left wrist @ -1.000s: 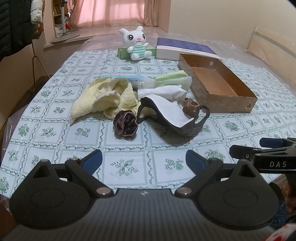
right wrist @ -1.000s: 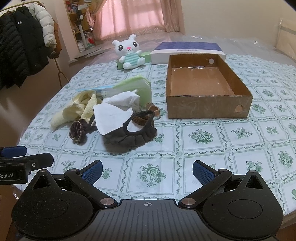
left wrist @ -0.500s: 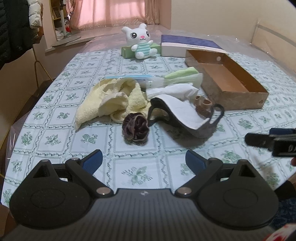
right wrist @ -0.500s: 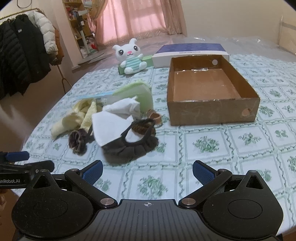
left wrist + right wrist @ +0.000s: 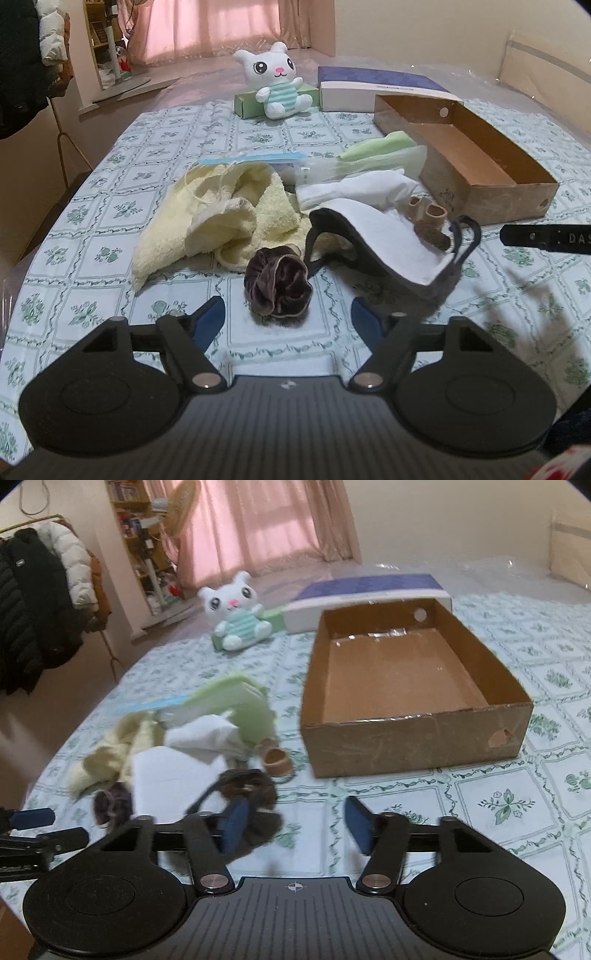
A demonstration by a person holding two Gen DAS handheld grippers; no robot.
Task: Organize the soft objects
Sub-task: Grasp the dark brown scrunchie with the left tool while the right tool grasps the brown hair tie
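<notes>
While soft things (image 5: 229, 218) lie outside empty box (image 5: 399, 686): nothing packed yet. Both grippers (image 5: 288, 317) (image 5: 295, 823) closing, holding nothing.

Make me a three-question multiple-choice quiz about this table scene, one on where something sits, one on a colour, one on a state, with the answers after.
1. Where does the plush bunny sit?
A. inside the cardboard box
B. at the table's far end, against a green box
C. on the yellow towel

2. What colour is the scrunchie?
A. dark brown
B. bright red
C. white

3. What state is the cardboard box in?
A. closed with a lid
B. open and empty
C. open and full of cloth

Answers: B, the bunny leans on the green box beyond the pile; A, its velvet folds read dark brown; B, only the box's bare floor shows.
</notes>
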